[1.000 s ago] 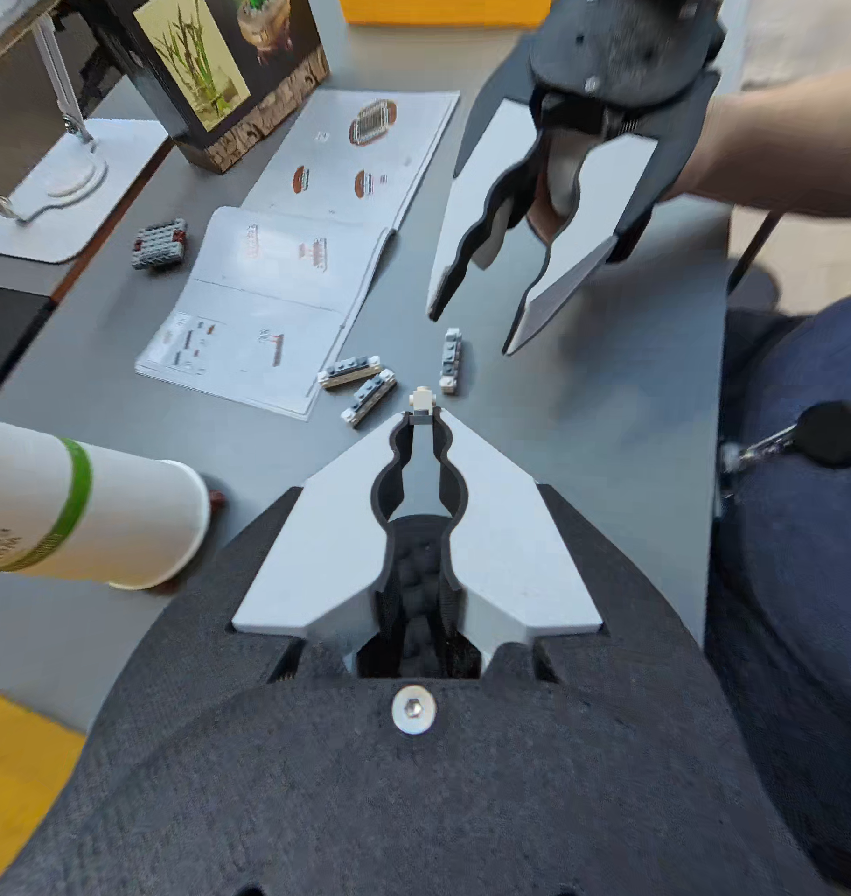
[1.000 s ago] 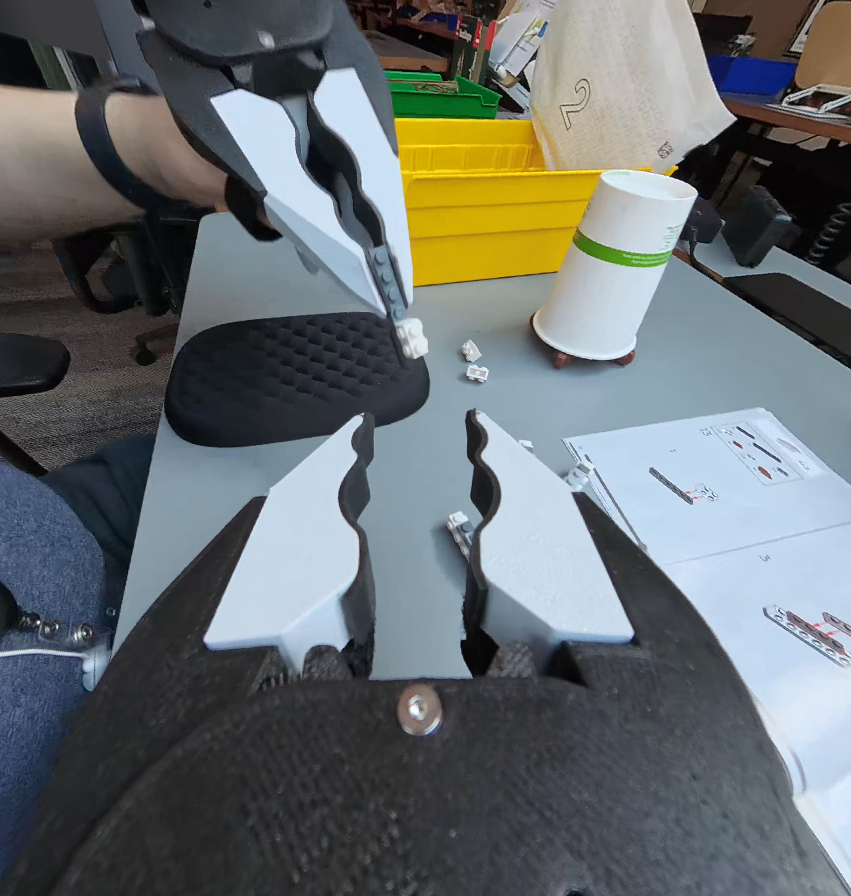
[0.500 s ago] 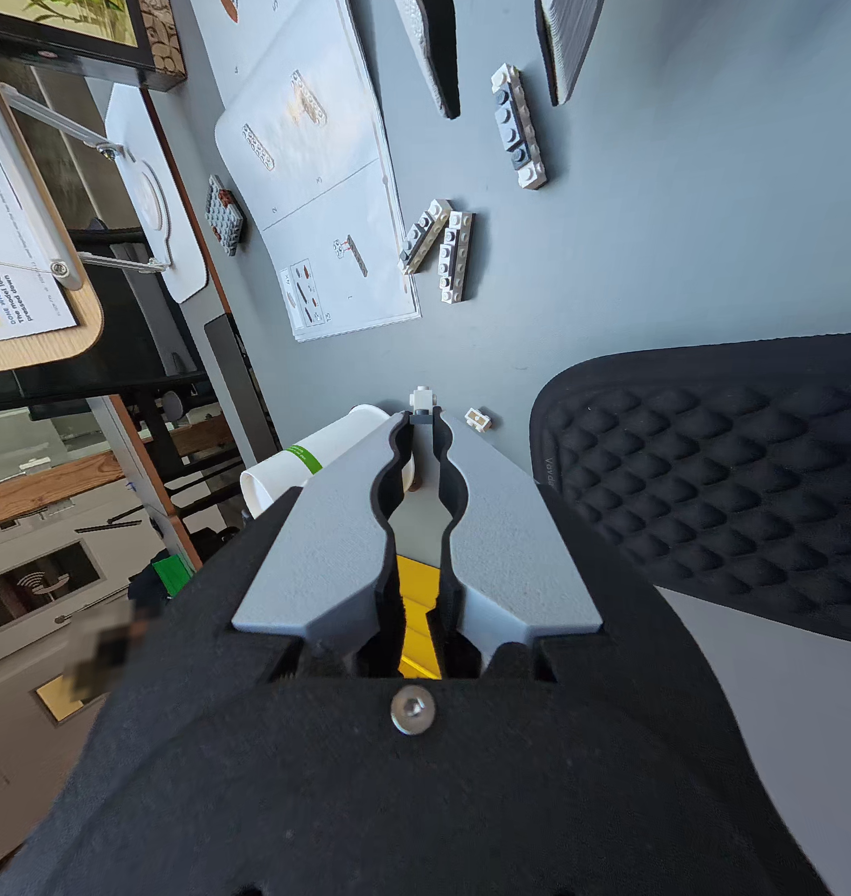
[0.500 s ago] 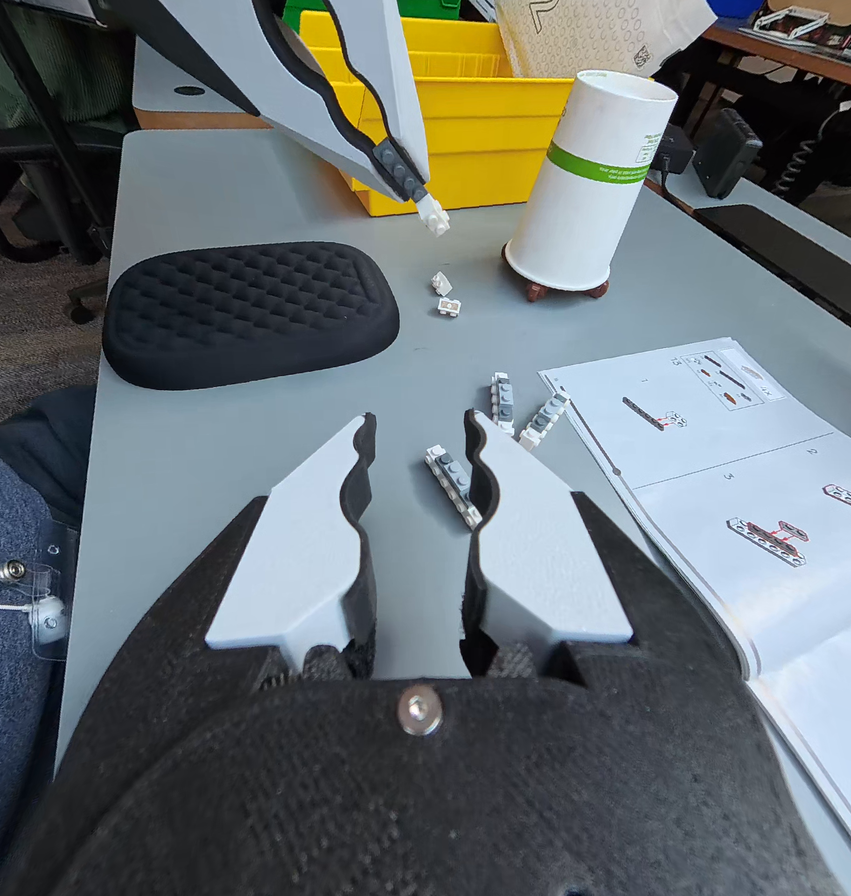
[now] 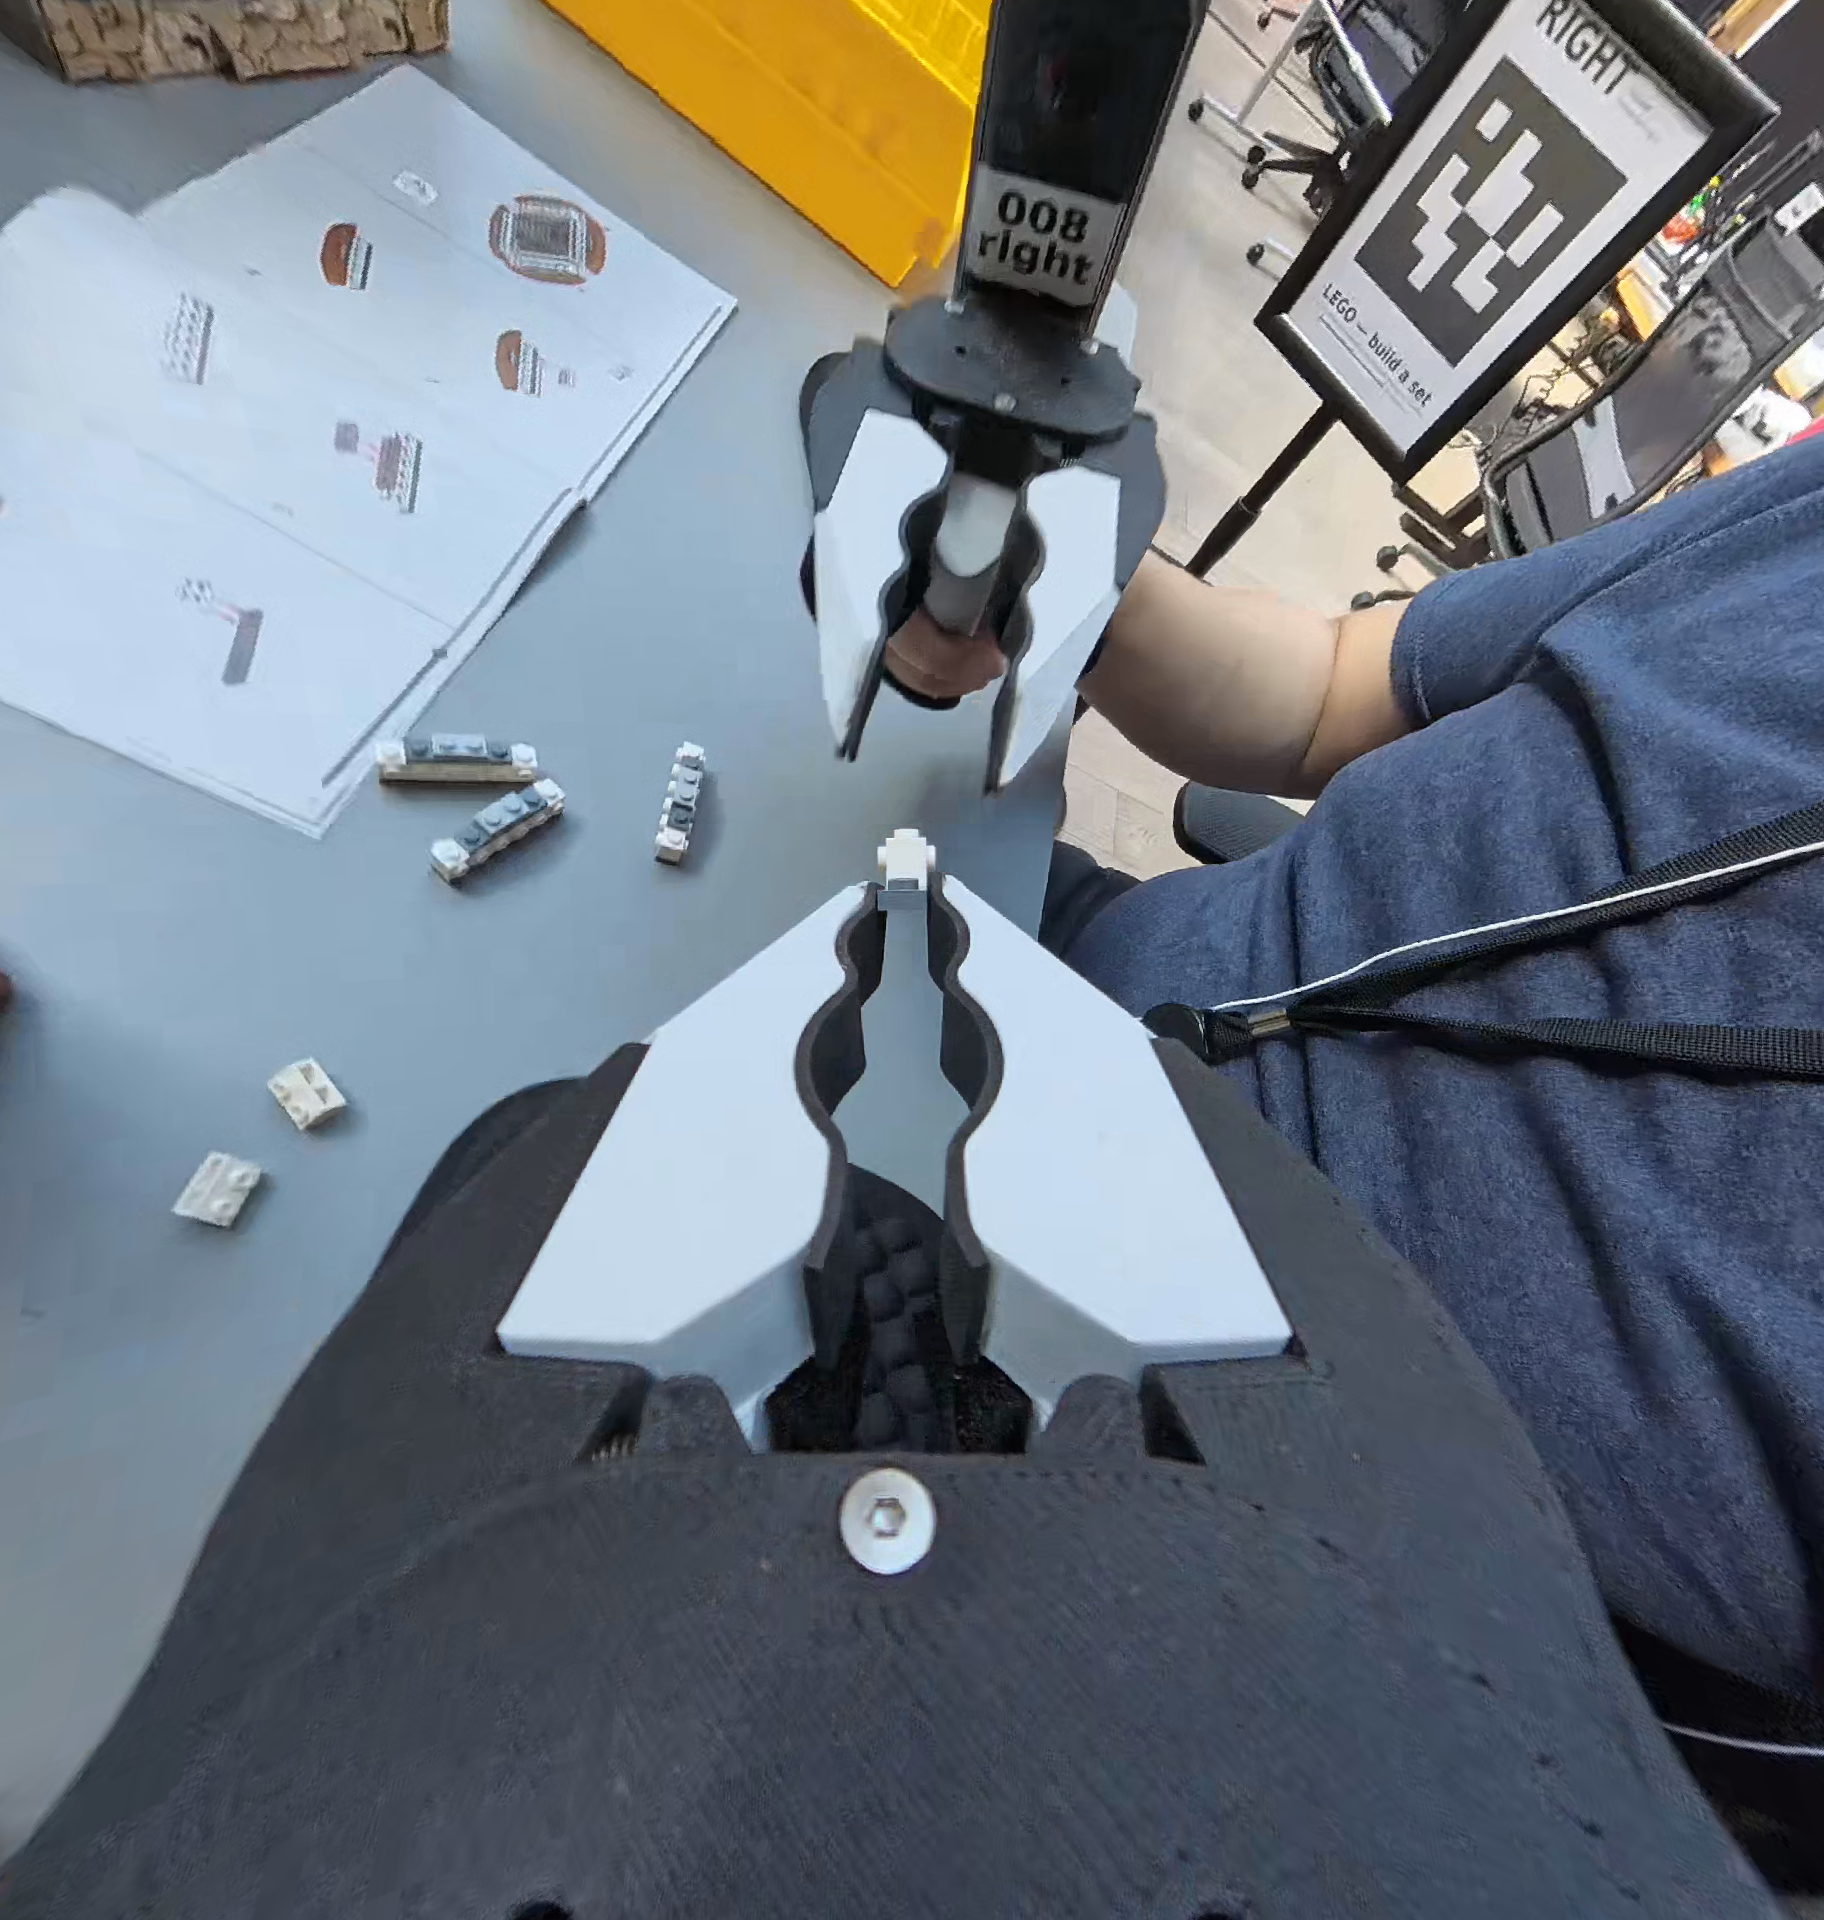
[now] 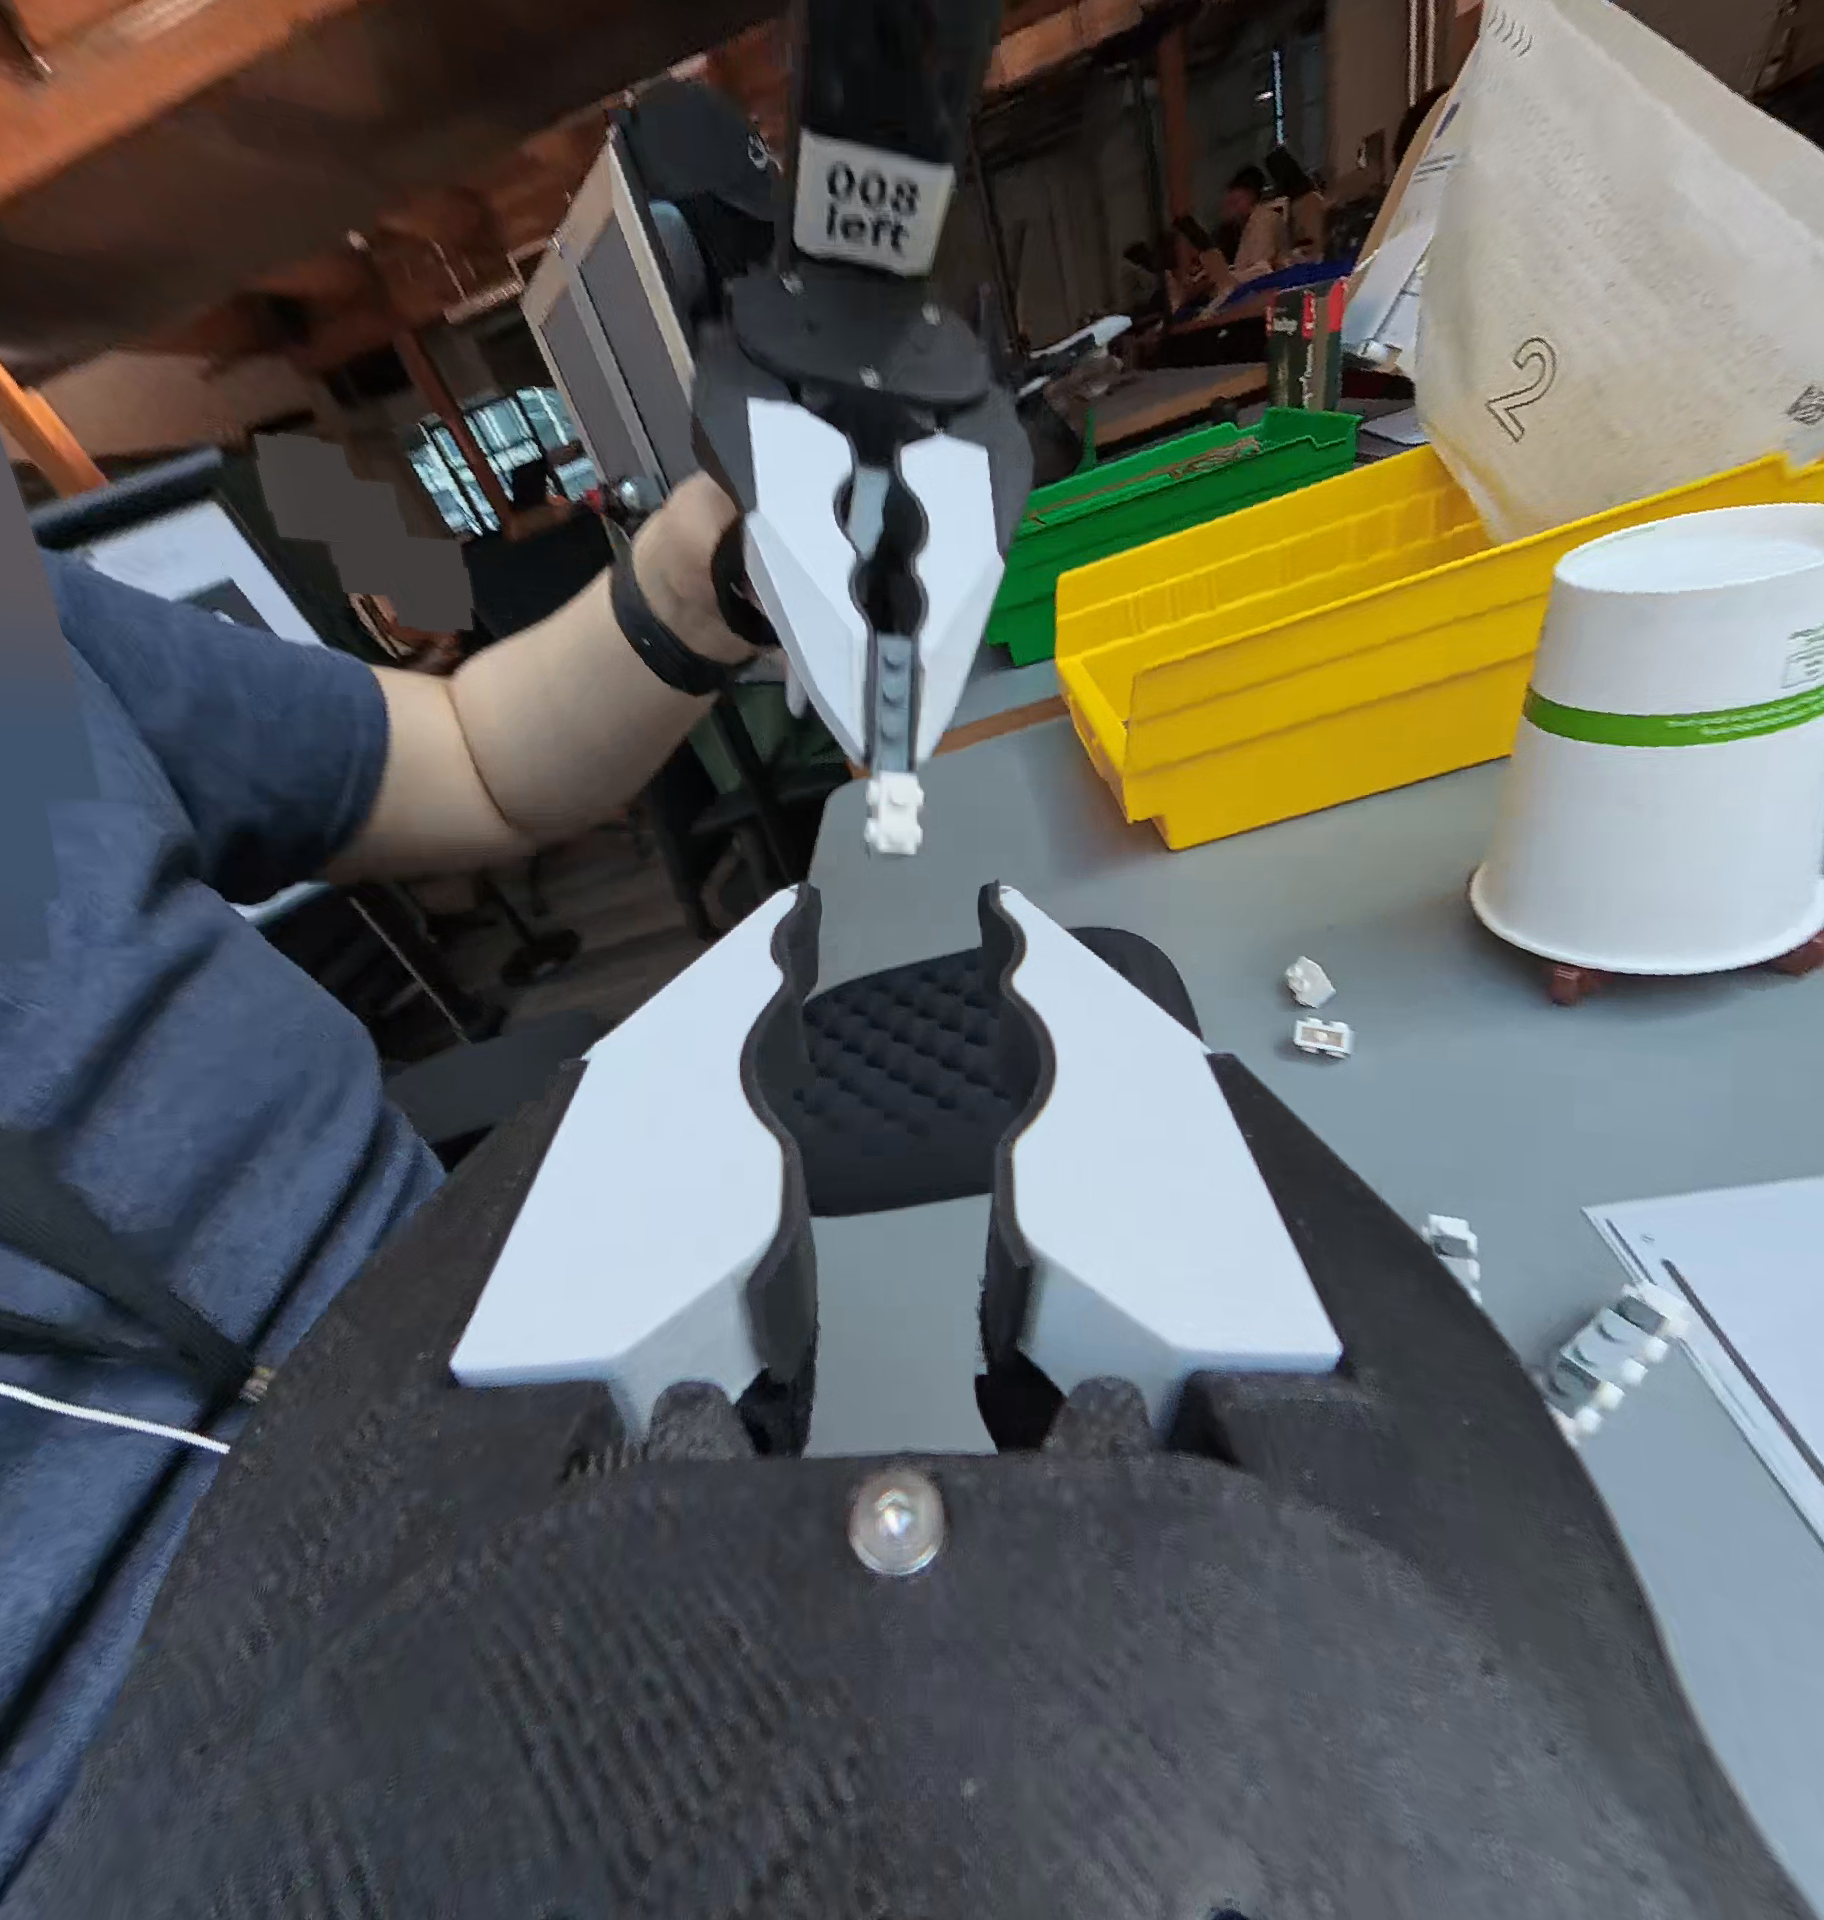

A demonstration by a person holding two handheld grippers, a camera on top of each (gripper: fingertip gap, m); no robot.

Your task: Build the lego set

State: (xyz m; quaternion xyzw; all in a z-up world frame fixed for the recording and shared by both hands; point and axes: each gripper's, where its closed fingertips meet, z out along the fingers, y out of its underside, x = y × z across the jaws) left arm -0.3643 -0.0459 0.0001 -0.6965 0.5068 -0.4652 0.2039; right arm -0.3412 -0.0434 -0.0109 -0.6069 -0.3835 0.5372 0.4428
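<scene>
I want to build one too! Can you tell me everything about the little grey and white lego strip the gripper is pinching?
The thin dark grey studded lego strip with a small white brick on its end is plastic and held in the air above the grey table's edge. The left gripper is shut on it, both fingers pressing its sides. Only the white brick sticks out past the tips, aimed at the open right gripper, which does not touch it.

A shared workshop or lab: grey worktop [image 6: 1510,1122], yellow [image 6: 1303,665] and green parts bins [image 6: 1147,499], office chairs [image 5: 1292,156], more desks behind.
</scene>
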